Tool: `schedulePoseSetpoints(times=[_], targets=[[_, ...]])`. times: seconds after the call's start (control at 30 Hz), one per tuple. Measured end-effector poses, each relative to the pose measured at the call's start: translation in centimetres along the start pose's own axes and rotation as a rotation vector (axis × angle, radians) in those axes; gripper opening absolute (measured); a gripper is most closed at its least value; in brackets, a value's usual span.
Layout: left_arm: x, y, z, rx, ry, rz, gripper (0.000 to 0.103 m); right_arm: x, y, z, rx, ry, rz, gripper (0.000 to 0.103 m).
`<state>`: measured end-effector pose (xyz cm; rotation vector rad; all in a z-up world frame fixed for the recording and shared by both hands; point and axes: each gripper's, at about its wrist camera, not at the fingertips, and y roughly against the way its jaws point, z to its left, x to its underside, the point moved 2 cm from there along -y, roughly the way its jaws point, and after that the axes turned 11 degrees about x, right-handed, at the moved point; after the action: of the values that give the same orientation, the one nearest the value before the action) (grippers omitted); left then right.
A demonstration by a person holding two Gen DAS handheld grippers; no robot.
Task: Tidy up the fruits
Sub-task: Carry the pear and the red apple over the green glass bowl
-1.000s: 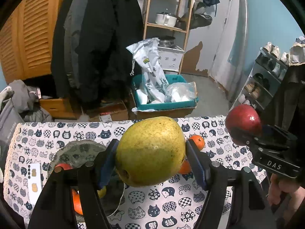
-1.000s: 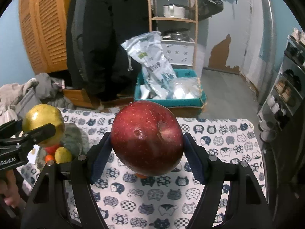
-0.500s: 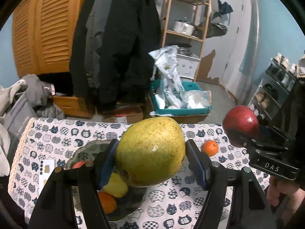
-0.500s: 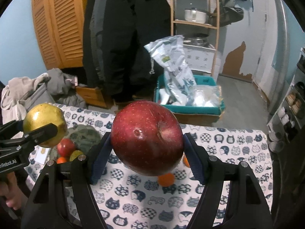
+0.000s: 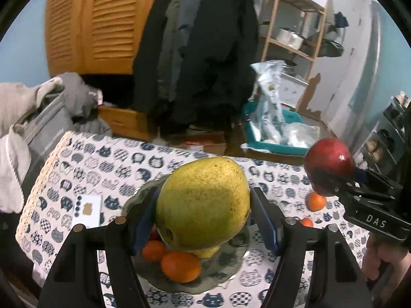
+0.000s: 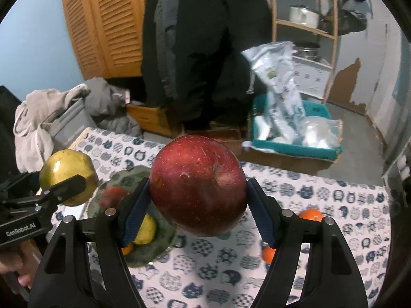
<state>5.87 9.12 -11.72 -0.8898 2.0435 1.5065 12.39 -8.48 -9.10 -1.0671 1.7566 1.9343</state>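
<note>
Both grippers pinch fruit: left gripper [image 5: 204, 218] a pear [image 5: 203, 202] above the plate [image 5: 232, 269], right gripper [image 6: 197, 214] an apple [image 6: 197, 184].

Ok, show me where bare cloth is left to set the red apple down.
Bare tablecloth lies between the plate and the two loose oranges; more lies beyond those oranges toward the far right edge. The plate is crowded with small fruit, and the left gripper holds the pear over it. The right gripper holds the red apple.

The plate [image 5: 232, 273] sits on the left of the bench [image 5: 84, 169] with oranges [image 5: 181, 265] in it; two tangerines [image 6: 309, 215] lie right of it.
</note>
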Motion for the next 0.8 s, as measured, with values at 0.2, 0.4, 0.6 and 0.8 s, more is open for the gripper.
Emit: schedulePoseSetpoints(times=[0.2, 0.4, 0.6, 0.8], targets=[[1.0, -0.7, 3.4, -0.034, 0.043, 0.021, 0.072, 0.0, -2.7, 3.3, -0.045, 0.022, 0.048, 0.074], [2.5, -2.7, 5.6, -0.044, 0.074, 0.07, 0.072, 0.6, -5.3, 5.4, -0.066, 0.047, 0.097, 0.074], [4.5, -5.1, 6.9, -0.042, 0.092, 0.134, 0.072, 1.3, -7.8, 7.2, -0.074, 0.064, 0.142, 0.074], [5.9, -6.7, 7.7, -0.035, 0.107, 0.185, 0.072, 2.3, -9.8, 8.1, -0.076, 0.078, 0.185, 0.074]])
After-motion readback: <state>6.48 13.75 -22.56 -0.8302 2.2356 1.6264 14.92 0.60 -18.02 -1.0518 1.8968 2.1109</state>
